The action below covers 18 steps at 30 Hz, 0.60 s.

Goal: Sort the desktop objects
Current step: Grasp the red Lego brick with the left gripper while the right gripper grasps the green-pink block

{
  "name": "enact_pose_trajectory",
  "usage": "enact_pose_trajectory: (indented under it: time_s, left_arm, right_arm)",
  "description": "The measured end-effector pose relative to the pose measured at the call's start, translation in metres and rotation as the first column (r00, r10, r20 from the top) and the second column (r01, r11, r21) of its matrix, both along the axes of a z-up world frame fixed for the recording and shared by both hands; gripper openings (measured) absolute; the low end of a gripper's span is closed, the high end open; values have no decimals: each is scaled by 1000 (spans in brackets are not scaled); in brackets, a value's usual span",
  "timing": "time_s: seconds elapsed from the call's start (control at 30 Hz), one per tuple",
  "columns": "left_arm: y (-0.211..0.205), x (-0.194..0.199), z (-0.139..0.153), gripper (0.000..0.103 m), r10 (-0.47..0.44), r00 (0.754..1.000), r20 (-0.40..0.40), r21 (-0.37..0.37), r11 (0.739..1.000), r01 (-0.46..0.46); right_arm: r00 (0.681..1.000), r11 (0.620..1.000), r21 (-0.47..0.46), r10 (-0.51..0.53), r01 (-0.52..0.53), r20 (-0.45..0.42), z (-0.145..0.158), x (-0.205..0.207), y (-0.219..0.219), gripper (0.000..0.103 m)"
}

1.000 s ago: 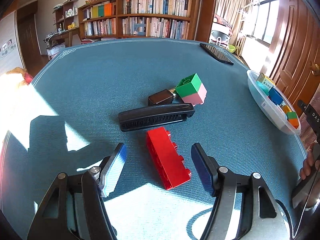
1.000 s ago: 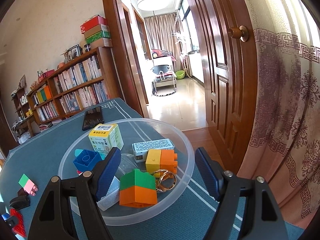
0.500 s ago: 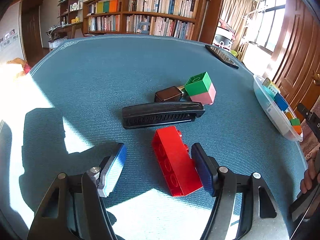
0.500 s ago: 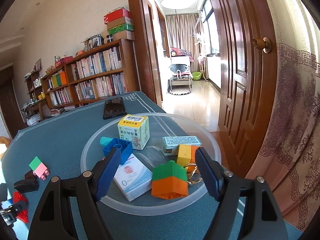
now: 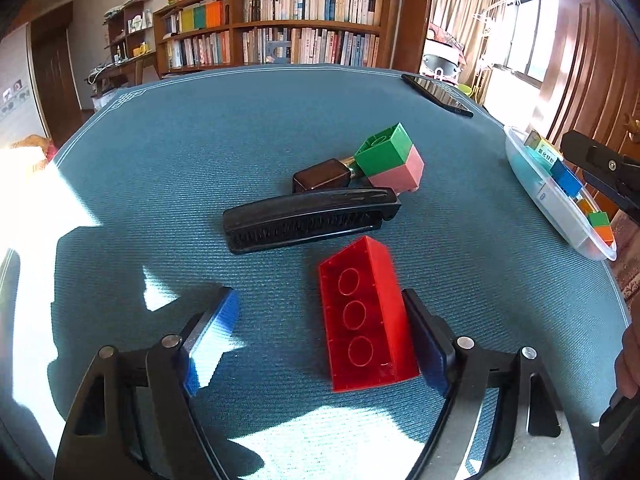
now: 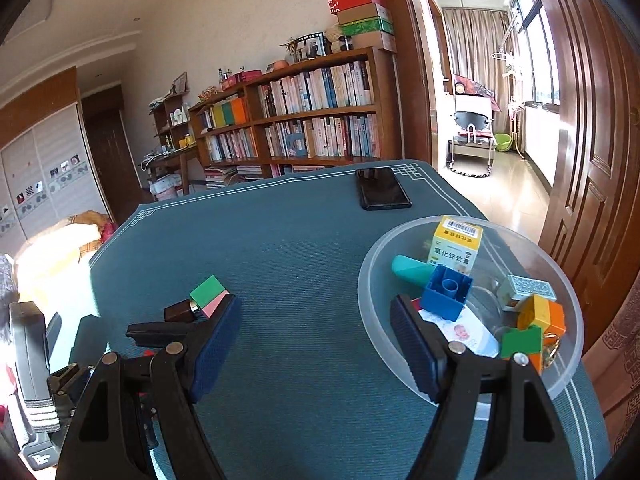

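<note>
The red block [image 5: 366, 312] is lying on its side on the blue table cover [image 5: 240, 128], near the table's near edge, hollow underside showing three rings and facing up and left. It is sitting between the jaws of the left gripper [image 5: 320, 338], which are opening: the right-hand pad is touching the block's long side, while the left-hand pad is standing well clear of it, so nothing is being clamped.

Just beyond the block, a black comb [image 5: 310, 220] is lying crosswise. Beyond the comb, a dark brown bottle [image 5: 322, 176] is lying next to a green-and-pink block [image 5: 390, 158], the two touching. A black phone [image 5: 436, 94] is resting near the table's far right corner.

At the table's right edge, a clear plastic bowl [image 6: 370, 276] is holding a yellow medicine box [image 6: 456, 244], a blue block [image 6: 446, 298], a teal piece [image 6: 410, 268], a yellow-and-orange block [image 6: 542, 316], a green-and-orange block [image 6: 520, 344] and a white box [image 6: 466, 334].

The right gripper [image 6: 316, 348] is hovering over bare cover just left of the bowl, jaws standing wide apart and empty; its right-hand finger is overlapping the bowl's rim in view.
</note>
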<state>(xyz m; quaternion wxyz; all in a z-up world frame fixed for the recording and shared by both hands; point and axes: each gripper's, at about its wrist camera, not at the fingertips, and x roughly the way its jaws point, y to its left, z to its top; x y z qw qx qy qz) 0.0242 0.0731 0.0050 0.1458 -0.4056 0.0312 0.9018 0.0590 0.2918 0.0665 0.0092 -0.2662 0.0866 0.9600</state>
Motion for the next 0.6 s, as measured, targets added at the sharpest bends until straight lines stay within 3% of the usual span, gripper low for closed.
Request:
enact_pose_trajectory:
  time_s: [0.13,0.27,0.37,0.5,0.6]
  left_arm:
    - [0,0,0,85,-3,1000,1,4,1000,3]
    - [8,0,-3,100,-44,999,12,-25,999,44]
    - [14,2,-5,101,-51,999,12,-59,997,52]
    - [3,2,-1,101,-57,998,8,14,998,57]
    - [-7,2,2,92,-35,999,0,66,997,35]
  right_arm:
    - [999,999,-38,39,-38,34,-6,-13,-7,80]
    - [993,993,-85,89,-83,74,-12,-26,-11,80]
    - [986,986,-111,138,-127,90,-16,-33,-15,80]
    - [978,978,-119,182,-169,100,-19,-42,-25,80]
    - [971,972,-142,206,-188,120,-23,-48,-32,80]
